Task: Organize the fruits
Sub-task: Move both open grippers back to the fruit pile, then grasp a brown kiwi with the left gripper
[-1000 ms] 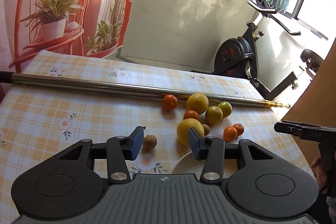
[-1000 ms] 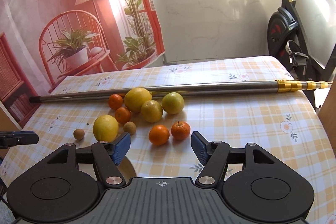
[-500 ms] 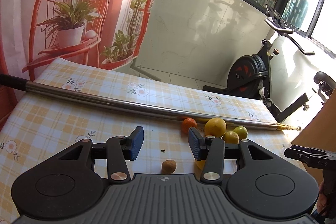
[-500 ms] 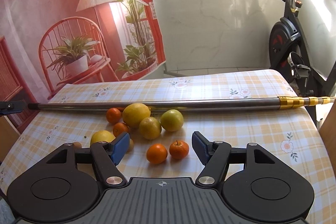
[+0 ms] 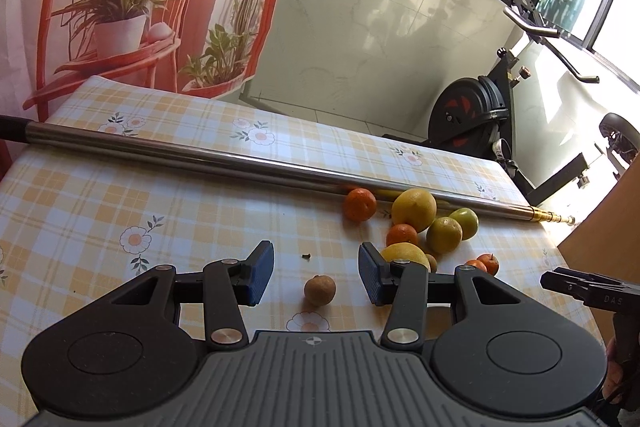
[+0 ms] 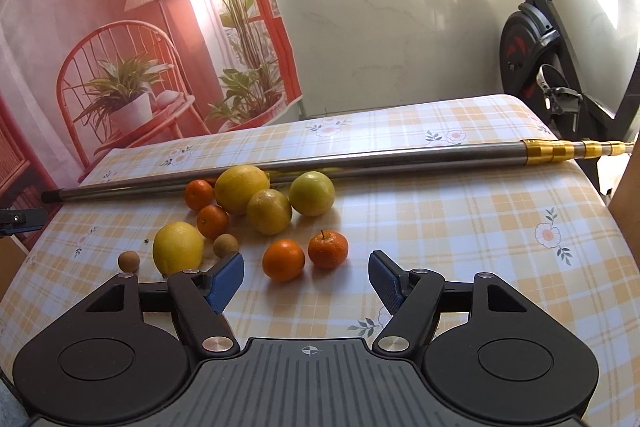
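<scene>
Holding both grippers' jaws released and empty, we judge sorting barely begun: the fruits (image 6: 256, 219) lie loose on the tabletop (image 6: 460, 227).

- You're working over a tablecloth (image 6: 460, 227) showing yellow-and-white plaid with small flowers.
- You're seeing orange mandarins (image 6: 283, 260), yellow lemons (image 6: 178, 247) and a brown longan (image 5: 319, 290).
- Your gripper pads (image 6: 224, 282) are showing blue.
- The silver pole (image 6: 360, 163) is ending in gold.
</scene>
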Available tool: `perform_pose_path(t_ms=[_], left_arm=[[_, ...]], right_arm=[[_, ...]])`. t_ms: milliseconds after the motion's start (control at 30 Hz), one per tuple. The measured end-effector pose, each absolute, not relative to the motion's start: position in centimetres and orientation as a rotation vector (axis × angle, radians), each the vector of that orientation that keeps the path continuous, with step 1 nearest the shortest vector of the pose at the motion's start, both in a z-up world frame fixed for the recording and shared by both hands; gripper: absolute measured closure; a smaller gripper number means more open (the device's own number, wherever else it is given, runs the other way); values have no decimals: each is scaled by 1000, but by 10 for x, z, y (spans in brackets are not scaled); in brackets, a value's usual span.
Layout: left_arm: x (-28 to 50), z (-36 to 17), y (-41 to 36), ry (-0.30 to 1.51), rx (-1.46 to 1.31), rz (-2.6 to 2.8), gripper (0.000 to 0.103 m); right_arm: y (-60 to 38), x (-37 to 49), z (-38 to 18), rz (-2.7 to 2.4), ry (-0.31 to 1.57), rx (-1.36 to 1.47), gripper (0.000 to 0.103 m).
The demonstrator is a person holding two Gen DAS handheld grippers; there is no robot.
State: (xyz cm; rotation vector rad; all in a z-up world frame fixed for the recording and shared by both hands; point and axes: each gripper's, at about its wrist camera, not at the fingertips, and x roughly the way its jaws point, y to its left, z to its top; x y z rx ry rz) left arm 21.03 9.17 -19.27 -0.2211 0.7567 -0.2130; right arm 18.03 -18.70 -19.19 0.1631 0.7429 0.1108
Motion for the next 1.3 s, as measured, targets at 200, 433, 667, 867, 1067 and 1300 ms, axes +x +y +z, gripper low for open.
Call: perform_pose_path(t_ms=[200, 433, 667, 867, 1067, 1300], left_arm=[[231, -222, 78, 827, -131, -261, 54], [249, -247, 68, 900, -83, -299, 54], [261, -262, 60, 941, -55, -294, 55], [261, -266, 52, 923, -2, -289, 74], [255, -258, 60, 895, -27, -268, 74], [241, -234, 67, 828, -107, -259, 74]], right_arm=[[-191, 190, -197, 92, 748, 164, 38], [-199, 198, -204, 84, 760, 181, 38], [-204, 205, -210, 79, 769, 200, 38], [-207, 209, -213, 74, 778, 205, 38], [-209, 211, -215, 72, 781, 209, 38], [-206, 219, -215, 78, 783, 170, 39]])
